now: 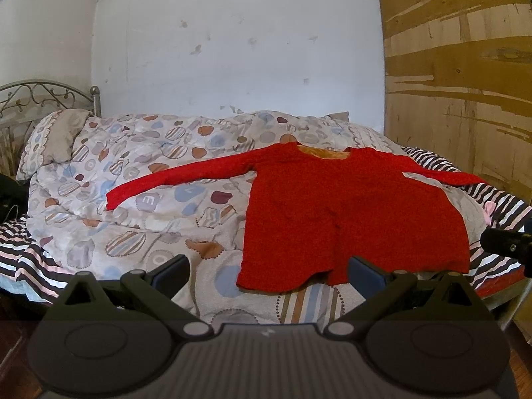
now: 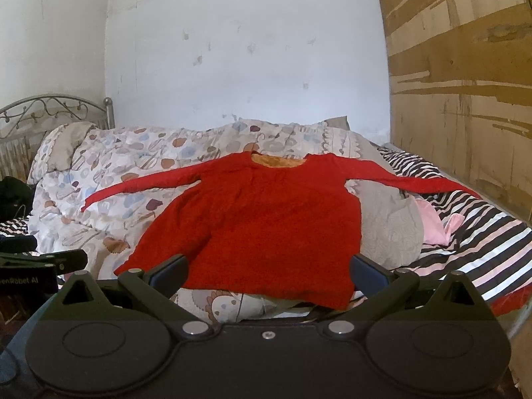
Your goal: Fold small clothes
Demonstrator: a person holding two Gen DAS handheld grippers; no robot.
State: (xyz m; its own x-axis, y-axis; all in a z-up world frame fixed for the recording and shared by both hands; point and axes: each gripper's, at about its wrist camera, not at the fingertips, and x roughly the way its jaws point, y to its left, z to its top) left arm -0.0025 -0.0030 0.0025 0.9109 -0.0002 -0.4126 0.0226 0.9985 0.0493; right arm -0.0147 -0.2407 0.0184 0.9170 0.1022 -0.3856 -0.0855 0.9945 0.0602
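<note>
A red long-sleeved top [image 1: 352, 212] lies flat on the bed, front up, both sleeves spread out, with an orange lining at the neck. It also shows in the right wrist view [image 2: 262, 222]. My left gripper [image 1: 267, 274] is open and empty, just short of the top's hem, toward its left corner. My right gripper [image 2: 267, 274] is open and empty, its fingers framing the hem. The right gripper shows at the edge of the left wrist view [image 1: 508, 244], and the left gripper at the edge of the right wrist view [image 2: 43, 261].
The top rests on a white quilt with dots and stripes [image 1: 133, 199] over a black, white and pink striped sheet [image 2: 472, 249]. A pillow [image 1: 53, 139] and metal headboard [image 1: 40, 96] stand at the left. A pink cloth [image 2: 435, 226] lies right of the top. A plywood wall [image 1: 465, 83] stands at the right.
</note>
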